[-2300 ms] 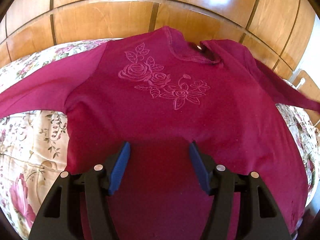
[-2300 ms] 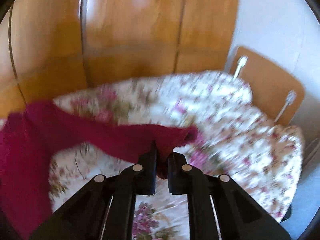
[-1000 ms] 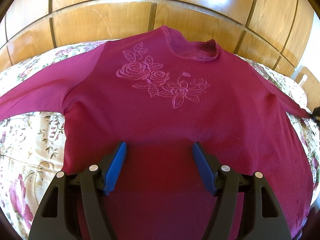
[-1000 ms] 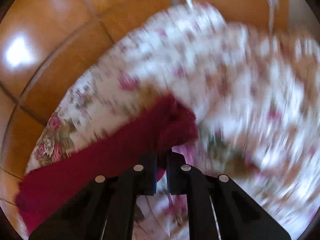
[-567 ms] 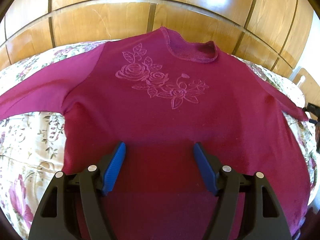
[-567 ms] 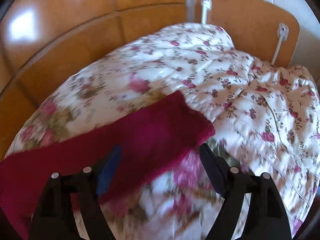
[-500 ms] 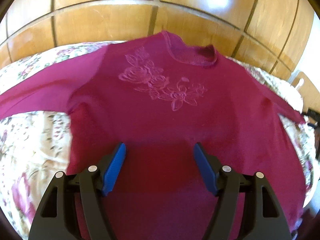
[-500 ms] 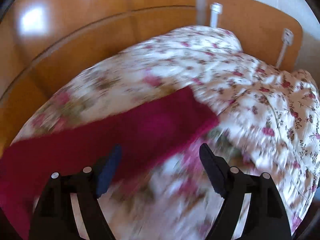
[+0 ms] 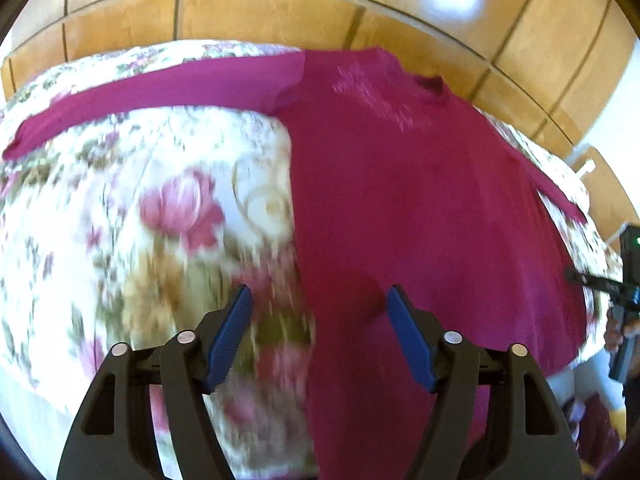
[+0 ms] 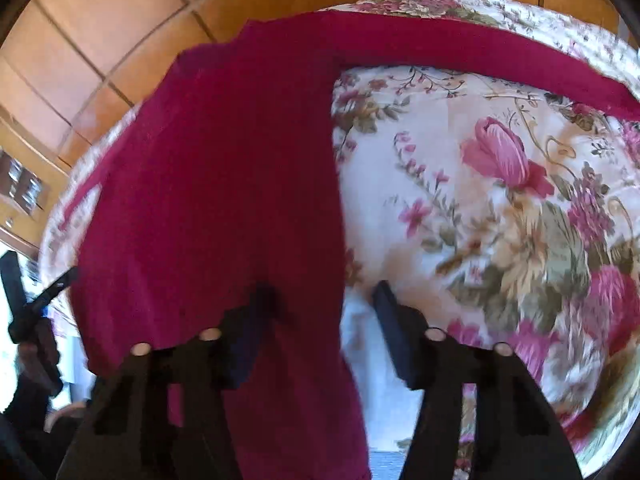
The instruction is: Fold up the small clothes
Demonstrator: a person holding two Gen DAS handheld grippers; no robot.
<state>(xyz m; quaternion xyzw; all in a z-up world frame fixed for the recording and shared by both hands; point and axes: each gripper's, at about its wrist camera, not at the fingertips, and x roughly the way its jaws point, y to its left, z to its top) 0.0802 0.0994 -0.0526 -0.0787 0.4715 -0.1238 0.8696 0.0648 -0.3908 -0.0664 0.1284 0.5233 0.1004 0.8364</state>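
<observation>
A magenta long-sleeved top (image 9: 400, 200) with embroidered roses lies flat on a floral bedspread (image 9: 160, 208), both sleeves spread out sideways. My left gripper (image 9: 318, 304) is open and empty, straddling the top's left side edge near the hem. In the right wrist view the top (image 10: 216, 184) fills the left half. My right gripper (image 10: 320, 296) is open and empty, straddling the top's right side edge near the hem. Both views are motion-blurred.
A wooden panelled headboard (image 9: 280, 12) runs behind the bed. A wooden board with white fittings (image 9: 600, 184) stands at the far right. The other gripper shows at the edge of each view (image 9: 628, 280) (image 10: 24, 300).
My right gripper let go of the right sleeve, opened, and swung to the top's right side near the hem. My left gripper shifted left to the top's left edge.
</observation>
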